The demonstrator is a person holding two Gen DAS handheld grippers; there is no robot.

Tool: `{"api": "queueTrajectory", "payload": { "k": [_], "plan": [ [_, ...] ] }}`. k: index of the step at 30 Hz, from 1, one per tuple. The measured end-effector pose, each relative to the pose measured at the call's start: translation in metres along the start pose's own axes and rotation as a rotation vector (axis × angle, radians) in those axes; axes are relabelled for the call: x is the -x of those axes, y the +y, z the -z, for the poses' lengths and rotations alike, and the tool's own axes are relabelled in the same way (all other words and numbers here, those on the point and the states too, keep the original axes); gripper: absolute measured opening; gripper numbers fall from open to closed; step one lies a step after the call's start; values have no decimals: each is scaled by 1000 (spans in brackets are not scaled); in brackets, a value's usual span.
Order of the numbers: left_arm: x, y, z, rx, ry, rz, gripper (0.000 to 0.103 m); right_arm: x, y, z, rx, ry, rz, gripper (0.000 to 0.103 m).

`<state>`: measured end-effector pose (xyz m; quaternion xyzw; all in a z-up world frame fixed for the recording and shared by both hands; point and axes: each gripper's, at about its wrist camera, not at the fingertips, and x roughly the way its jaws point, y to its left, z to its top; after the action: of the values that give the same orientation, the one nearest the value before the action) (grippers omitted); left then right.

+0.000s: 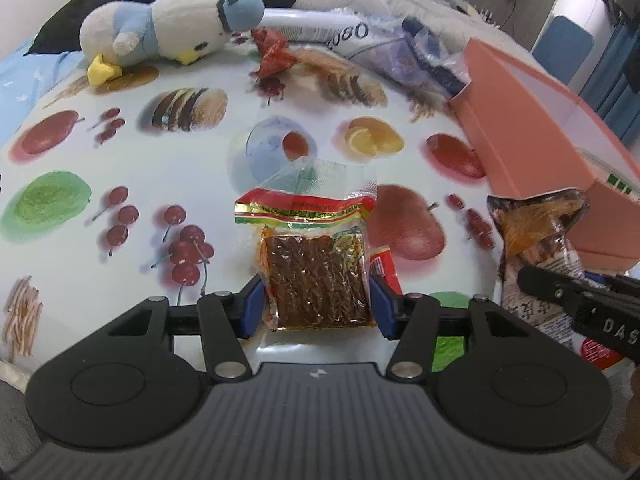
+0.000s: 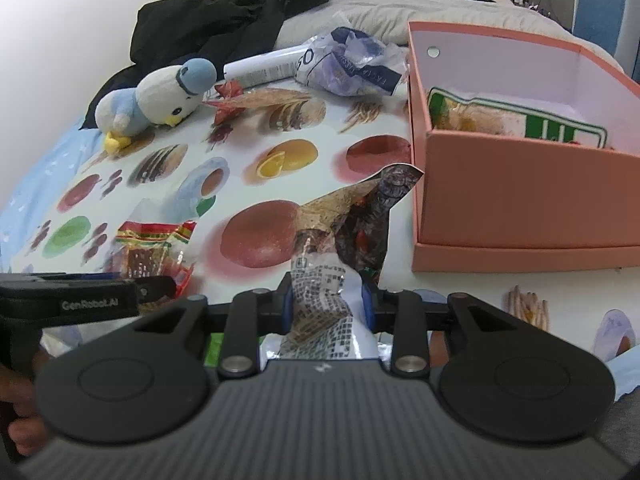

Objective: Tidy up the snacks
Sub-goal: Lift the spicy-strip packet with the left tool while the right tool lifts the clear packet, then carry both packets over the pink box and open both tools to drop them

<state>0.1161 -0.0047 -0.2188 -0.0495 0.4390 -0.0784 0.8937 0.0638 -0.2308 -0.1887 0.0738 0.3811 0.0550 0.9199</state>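
— Both hands are loaded, look. The left gripper [image 1: 318,304] has its jaws pressed on either side of that clear packet of red-brown strips [image 1: 316,280], low in the middle of its own view, and the packet looks just clear of the fruit-print surface [image 1: 120,152].

— And the other one?

— The right gripper [image 2: 326,306] has its jaws drawn in narrow, pinching the crumpled dark snack bag [image 2: 344,236] by its printed end, centre of that view. The loose end flops up toward the pink box [image 2: 520,184].

— So the box on the right is where they go?

— I'd say so; there is already a green-and-white packet [image 2: 520,120] lying inside it.

— Which goes first?

— The right one, I reckon; it's the nearer. Lift until the floppy end clears the front wall, carry it over the rim, then let go low inside so it doesn't catch the edge.

— And the left?

— Keep the squeeze even; that slick wrapper could slide out. Hold back so the two tools don't bump over the box.
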Motion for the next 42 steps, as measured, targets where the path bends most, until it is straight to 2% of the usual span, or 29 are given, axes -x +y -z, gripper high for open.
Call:
{"api": "queueTrajectory", "payload": {
  "k": [7,18,27,35,42],
  "plan": [
    [35,-14,-14,-6,-50,42,60,26,4,-7,17,-45,-7,34],
    [81,-49,-33,-56,-107,130,60,80,-1,-25,1,-164,8,34],
    [97,-89,-38,-122,-134,224,60,119,-22,-28,-55,-231,63,34],
    [100,-137,-35,-189,-121,333,60,150,-47,-19,-95,-262,132,35],
    [98,-182,-63,-287,-181,385,60,155,-71,-31,-115,-320,191,35]
  ]
}}
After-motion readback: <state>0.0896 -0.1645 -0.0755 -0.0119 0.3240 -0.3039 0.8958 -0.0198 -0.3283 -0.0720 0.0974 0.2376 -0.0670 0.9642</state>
